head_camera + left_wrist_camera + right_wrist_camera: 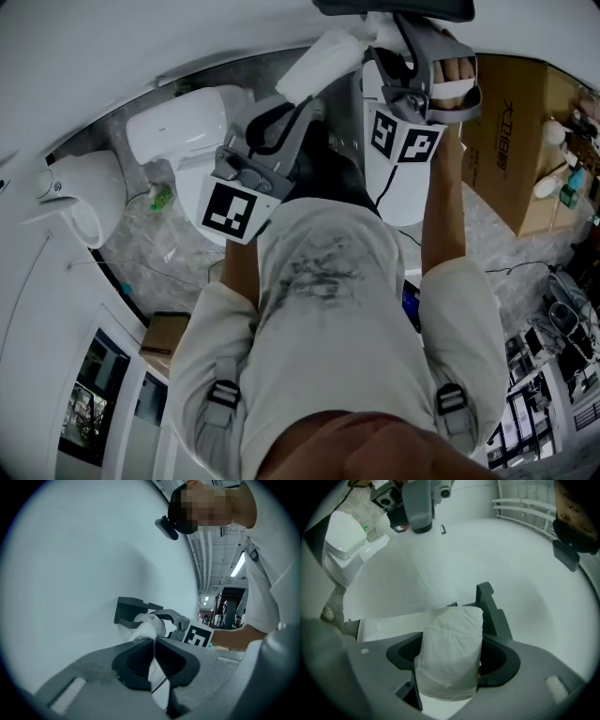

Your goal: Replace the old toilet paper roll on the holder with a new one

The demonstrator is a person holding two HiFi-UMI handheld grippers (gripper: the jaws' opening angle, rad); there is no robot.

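While the right hand-held gripper (452,667) clamps a toilet paper roll (451,634) from both sides, the roll sits just in front of the dark grey holder (490,604) fixed to the white wall (525,559). Whether it touches the holder I cannot tell. The roll is white, soft and crinkled, its outer layers loose and slightly squashed in the grip. A long sheet (417,573) trails from it to the left hand-held gripper (153,641), whose jaws are closed tight on that sheet's end.
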